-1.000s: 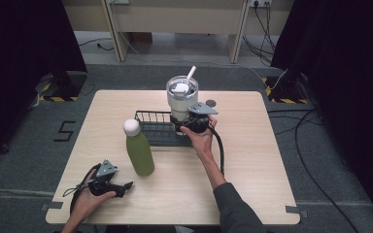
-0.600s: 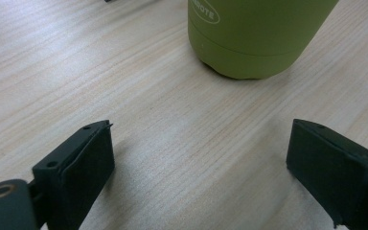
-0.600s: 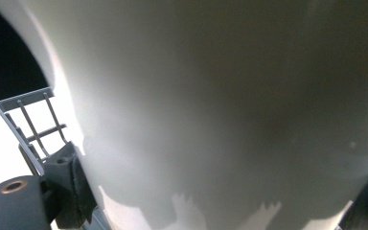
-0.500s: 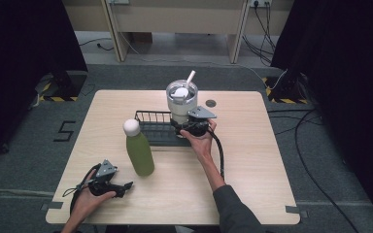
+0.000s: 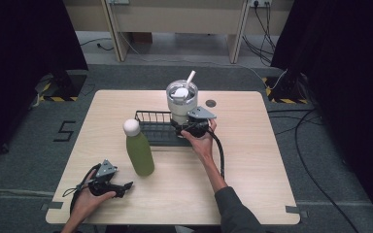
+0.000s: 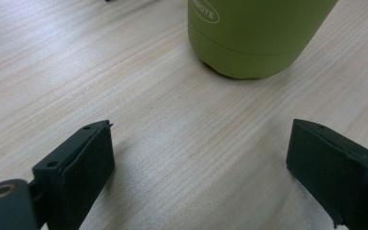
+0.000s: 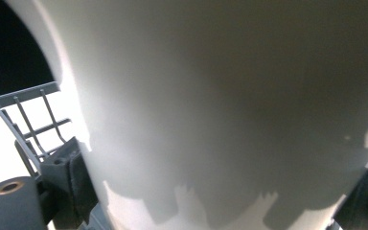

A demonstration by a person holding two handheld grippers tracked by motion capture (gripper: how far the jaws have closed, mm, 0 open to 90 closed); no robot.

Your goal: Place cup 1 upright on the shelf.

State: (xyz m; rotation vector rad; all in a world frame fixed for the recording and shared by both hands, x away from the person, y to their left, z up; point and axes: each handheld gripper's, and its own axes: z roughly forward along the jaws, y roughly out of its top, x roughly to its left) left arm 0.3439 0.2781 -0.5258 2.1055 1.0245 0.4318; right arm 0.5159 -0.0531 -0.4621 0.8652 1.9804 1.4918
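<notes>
A white tumbler (image 5: 181, 102) with a lid and straw stands upright at the right end of a black wire basket (image 5: 153, 127) in the middle of the table. My right gripper (image 5: 184, 127) reaches it from the near side. Its jaws sit on both sides of the tumbler's lower body (image 7: 220, 96) and have just been opening a little, with the pads still against the wall. A green bottle (image 5: 138, 150) with a white cap stands in front of the basket. My left gripper (image 5: 126, 187) rests open on the table at the near left, and the bottle's base (image 6: 254, 33) is ahead of it.
A small dark round spot (image 5: 211, 103) marks the wooden table (image 5: 252, 160) behind the right gripper. The basket's rim (image 7: 24, 98) is beside the right gripper's left jaw. Dark floor with cables surrounds the table.
The right gripper's grey plate has shifted slightly toward the near side, uncovering the dark spot behind it. The tumbler has settled a touch lower. The left gripper has not moved.
</notes>
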